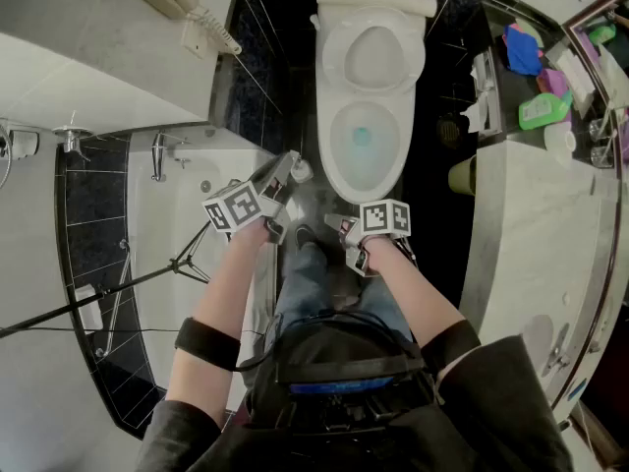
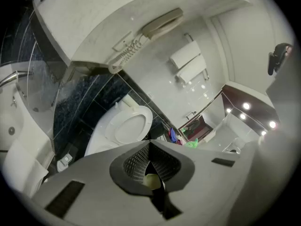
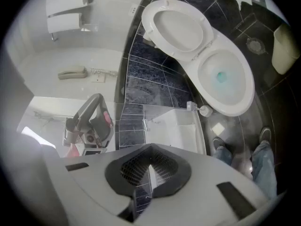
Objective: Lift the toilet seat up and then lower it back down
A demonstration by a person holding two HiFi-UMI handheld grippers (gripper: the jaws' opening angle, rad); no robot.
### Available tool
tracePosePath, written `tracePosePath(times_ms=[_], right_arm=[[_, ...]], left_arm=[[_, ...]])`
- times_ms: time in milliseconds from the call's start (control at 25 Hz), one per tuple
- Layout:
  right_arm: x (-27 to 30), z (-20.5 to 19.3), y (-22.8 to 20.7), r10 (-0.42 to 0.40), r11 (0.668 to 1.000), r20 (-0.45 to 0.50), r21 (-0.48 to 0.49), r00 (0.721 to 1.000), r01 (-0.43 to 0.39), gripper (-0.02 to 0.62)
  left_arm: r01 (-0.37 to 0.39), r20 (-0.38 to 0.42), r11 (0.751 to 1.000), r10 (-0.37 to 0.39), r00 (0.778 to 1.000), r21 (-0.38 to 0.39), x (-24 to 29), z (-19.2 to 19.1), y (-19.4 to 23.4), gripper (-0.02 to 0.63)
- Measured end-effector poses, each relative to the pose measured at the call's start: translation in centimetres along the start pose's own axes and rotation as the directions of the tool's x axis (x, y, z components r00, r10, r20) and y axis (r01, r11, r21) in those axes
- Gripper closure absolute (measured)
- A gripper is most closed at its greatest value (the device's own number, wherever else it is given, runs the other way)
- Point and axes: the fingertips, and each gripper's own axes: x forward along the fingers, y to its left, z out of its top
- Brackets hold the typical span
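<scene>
Left gripper view first: left gripper (image 2: 153, 171) is clenched, pads meeting. There's a pale yellowish patch showing thru the slot lower down, can't tell what it is, but it doesn't look gripped. The toilet seat (image 2: 146, 121) is up, leaning back toward the tank, well ahead of the jaws. Wall phone (image 2: 162, 25) hangs up top with its curly cord.

Right gripper view: right gripper (image 3: 149, 173) looks clamped shut too, w/ just floor and tile thru the slit and nothing between the pads. From here you see the seat ring stood up and the bowl (image 3: 247, 86) open below it, blue-ish water inside.

Head view: both grippers sit back by the person's knees, short of the toilet and touching nothing. Left one is nearer the bowl's front corner.

So imo the lift half is done and lowering is what's left. To do it well: open one claw a bit, come in at the top edge of the ring and pinch or hook just the ring, not what looks like the lid behind it. Then walk it down slow all the way, bc if you let go halfway it'll slam. The other hand should stay clear of the rim.

Writing/brands: nothing readable tbh. The cubes (image 1: 233, 207) only carry square b/w markers, and the bottles (image 1: 541, 106) on the counter are too small to read.
</scene>
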Motion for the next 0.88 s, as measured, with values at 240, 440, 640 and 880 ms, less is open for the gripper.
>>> tracePosePath(times_ms=[240,440,640,880], right_arm=[[-6.0,1.3,1.5,-0.027,0.996,0.088,-0.086,0.996,0.035,0.586],[-12.2,4.9,1.4,-0.048,0.992,0.246,-0.101,0.968,0.075,0.586],[-18.8,7.9,1.2,-0.103,0.967,0.409,-0.171,0.907,0.187,0.586],[-24.8,8.9,-0.3,-0.189,0.905,0.524,-0.235,0.830,0.354,0.586]], left_arm=[[-0.018,-0.018,0.995,0.020,1.000,0.096,-2.2,-1.2,-4.3,0.606],[-0.061,-0.007,0.976,0.064,0.998,0.207,-2.2,-1.4,-6.9,0.606],[-0.123,0.009,0.931,0.128,0.992,0.343,-1.9,-1.7,-8.9,0.606],[-0.172,0.037,0.847,0.178,0.983,0.503,-2.0,-2.4,-10.6,0.606]])
